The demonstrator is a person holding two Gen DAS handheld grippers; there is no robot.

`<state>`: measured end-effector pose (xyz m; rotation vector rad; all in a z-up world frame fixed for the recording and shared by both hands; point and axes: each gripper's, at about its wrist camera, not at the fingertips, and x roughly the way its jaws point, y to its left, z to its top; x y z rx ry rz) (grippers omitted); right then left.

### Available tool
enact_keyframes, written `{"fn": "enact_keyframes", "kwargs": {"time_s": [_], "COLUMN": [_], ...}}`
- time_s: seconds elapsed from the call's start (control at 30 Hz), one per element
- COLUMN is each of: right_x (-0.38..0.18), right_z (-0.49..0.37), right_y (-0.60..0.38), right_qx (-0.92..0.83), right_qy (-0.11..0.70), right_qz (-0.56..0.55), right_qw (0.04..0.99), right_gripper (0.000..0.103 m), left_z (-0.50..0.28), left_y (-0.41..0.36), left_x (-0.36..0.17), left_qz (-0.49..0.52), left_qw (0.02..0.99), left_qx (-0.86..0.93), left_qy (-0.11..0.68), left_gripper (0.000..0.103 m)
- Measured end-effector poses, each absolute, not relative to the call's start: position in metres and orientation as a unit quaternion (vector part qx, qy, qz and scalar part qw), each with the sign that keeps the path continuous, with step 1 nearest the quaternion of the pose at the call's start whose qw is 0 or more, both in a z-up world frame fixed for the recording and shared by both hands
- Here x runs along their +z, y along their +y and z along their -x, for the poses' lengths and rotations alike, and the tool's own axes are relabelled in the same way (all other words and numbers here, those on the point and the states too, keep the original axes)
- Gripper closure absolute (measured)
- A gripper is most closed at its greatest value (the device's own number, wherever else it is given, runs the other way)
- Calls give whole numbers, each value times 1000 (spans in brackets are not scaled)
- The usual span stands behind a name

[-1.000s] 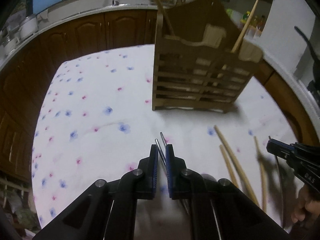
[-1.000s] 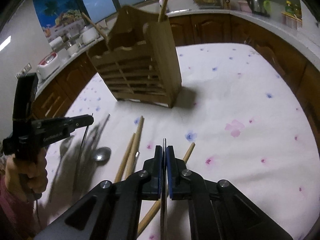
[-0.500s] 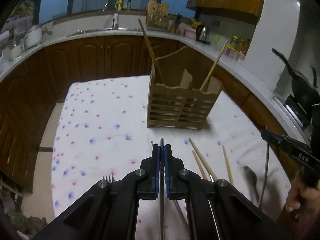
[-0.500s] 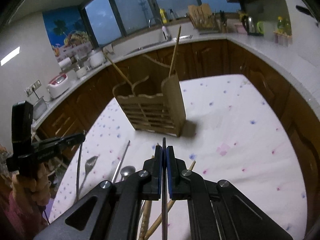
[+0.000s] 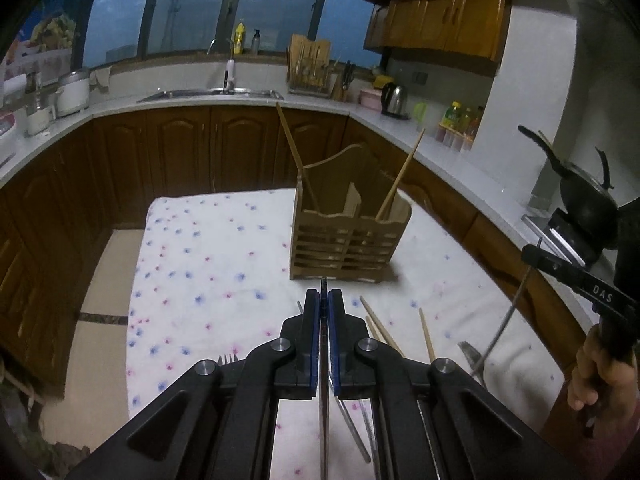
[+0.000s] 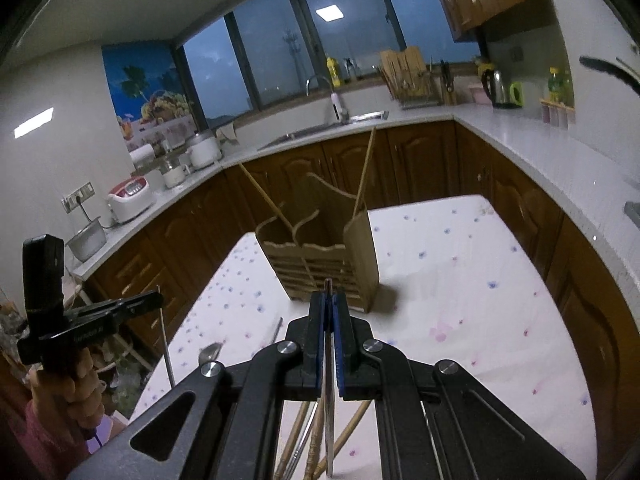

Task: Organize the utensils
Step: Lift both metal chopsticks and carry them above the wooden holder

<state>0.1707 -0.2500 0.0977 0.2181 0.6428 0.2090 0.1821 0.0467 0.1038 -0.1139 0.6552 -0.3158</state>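
Left wrist view: the surface (image 5: 208, 264) carries one wooden holder (image 5: 348, 236) near its far edge, two chopsticks already standing inside. Each gripper, left (image 5: 324, 312) and right (image 6: 330, 316), pinches one thin metal utensil (image 5: 323, 380). Lower each tip-first over a compartment. Three wooden chopsticks (image 5: 426, 334) lie near the front edge.

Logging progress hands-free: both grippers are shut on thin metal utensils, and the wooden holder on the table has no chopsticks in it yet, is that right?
Not quite. The wooden holder already has two chopsticks standing in it, as the left wrist view shows. The rest holds: the left gripper and right gripper are each shut on a thin metal utensil.
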Motion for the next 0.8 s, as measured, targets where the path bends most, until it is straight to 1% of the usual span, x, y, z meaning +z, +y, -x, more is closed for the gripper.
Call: {"fn": "enact_keyframes", "kwargs": {"time_s": [0.33,0.8], "right_x": [121,130], "right_z": [-169,-179], "right_y": [-251,-252], "right_qx": [100,104], "right_qy": [275,255], "right_qz": [-110,-120], "right_qw": [950,954], "right_gripper": [99,99], "left_z": [-162,-170], "left_y": [63,74], "left_x": [123,132], "left_qz": [74,94], "left_qw": [945,951], "left_qx": [-148,-147], "left_qy": [281,254], "left_gripper": [101,101]}}
